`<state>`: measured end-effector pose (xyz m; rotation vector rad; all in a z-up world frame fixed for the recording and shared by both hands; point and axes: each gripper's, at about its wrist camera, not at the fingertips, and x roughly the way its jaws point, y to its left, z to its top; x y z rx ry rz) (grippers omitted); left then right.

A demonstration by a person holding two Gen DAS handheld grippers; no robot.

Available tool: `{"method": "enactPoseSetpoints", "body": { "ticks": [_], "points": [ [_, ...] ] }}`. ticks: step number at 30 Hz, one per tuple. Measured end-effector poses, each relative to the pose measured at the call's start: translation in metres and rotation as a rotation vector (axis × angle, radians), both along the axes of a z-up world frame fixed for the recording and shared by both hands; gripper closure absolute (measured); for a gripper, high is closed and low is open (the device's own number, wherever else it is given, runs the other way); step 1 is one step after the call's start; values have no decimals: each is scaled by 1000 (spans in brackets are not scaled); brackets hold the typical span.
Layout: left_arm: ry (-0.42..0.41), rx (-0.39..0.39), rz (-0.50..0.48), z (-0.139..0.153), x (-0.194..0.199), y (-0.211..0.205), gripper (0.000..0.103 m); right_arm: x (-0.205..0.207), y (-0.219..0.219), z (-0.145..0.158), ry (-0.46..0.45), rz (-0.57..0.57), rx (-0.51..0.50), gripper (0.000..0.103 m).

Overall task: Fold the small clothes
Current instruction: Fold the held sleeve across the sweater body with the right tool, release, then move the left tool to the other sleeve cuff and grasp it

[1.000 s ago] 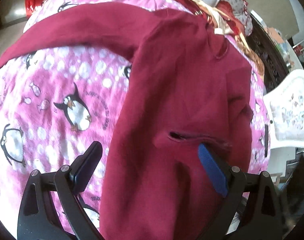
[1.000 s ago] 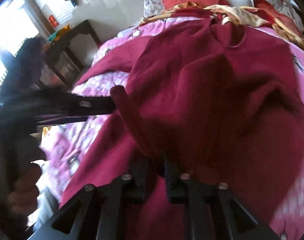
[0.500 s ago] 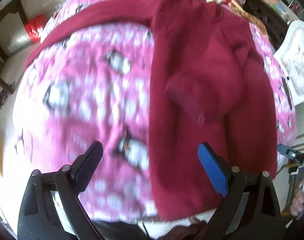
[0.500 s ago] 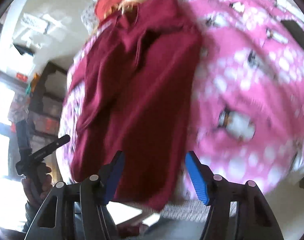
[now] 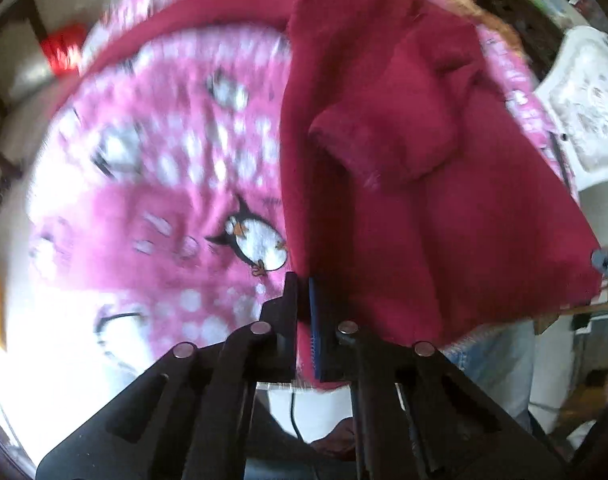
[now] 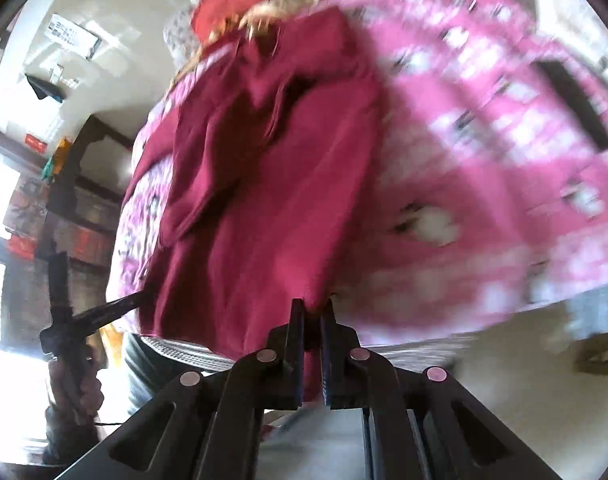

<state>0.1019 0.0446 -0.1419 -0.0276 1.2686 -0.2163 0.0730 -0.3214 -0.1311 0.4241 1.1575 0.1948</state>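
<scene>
Jaws of the left gripper (image 5: 304, 312) have just closed on the near hem corner of the maroon sweater (image 5: 404, 200), pointing steeply down. The right gripper (image 6: 312, 320) has likewise just clamped the hem's other corner. Sweater lies flat on the pink penguin blanket (image 5: 163, 200), one sleeve folded across its body, hem at the bed's near edge.

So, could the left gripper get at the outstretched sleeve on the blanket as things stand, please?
Probably not yet: the left gripper has just closed on the sweater's hem; the sleeve lies unobstructed on the blanket.
</scene>
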Motion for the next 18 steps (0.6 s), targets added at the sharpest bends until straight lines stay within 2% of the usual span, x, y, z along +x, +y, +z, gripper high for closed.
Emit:
{"method": "enactPoseSetpoints", "body": {
  "ticks": [2,4,6,8,9,10,11,12,13,14,15,16,18],
  "points": [
    [-19,22,-21,16,-11,-3,100,-13,-16,19,-27,-11,-46,98],
    [-5,44,-44,6,-17,-8,100,-23,-30,26,-27,-21,-79,98],
    [28,88,-40,-22,-16,-8,100,-25,-32,9,18,-21,-128,98],
    [77,78,-23,-49,-15,-4,98,-17,-27,-28,92,-28,-159,98],
    [68,73,-20,-48,-16,-2,97,-13,-29,-47,124,-26,-162,97],
    [48,58,-16,-42,-19,0,92,-12,-30,-63,149,-33,-184,98],
    [29,44,-17,-32,-25,3,82,-13,-33,-67,133,-55,-184,97],
    [11,43,-15,-24,-29,7,78,-16,-34,-63,111,-71,-172,92],
    [-23,31,-10,-10,-34,12,69,-19,-37,-55,95,-85,-159,86],
    [-47,18,-10,0,-38,14,57,-23,-42,-44,72,-113,-161,70],
    [-80,1,-10,12,-40,15,50,-27,-46,-30,39,-133,-167,54],
    [-107,-6,-4,23,-39,14,41,-31,-49,-14,-13,-139,-166,48],
    [-163,-32,19,41,-33,11,39,-30,-50,16,-105,-137,-173,21]
  ]
}}
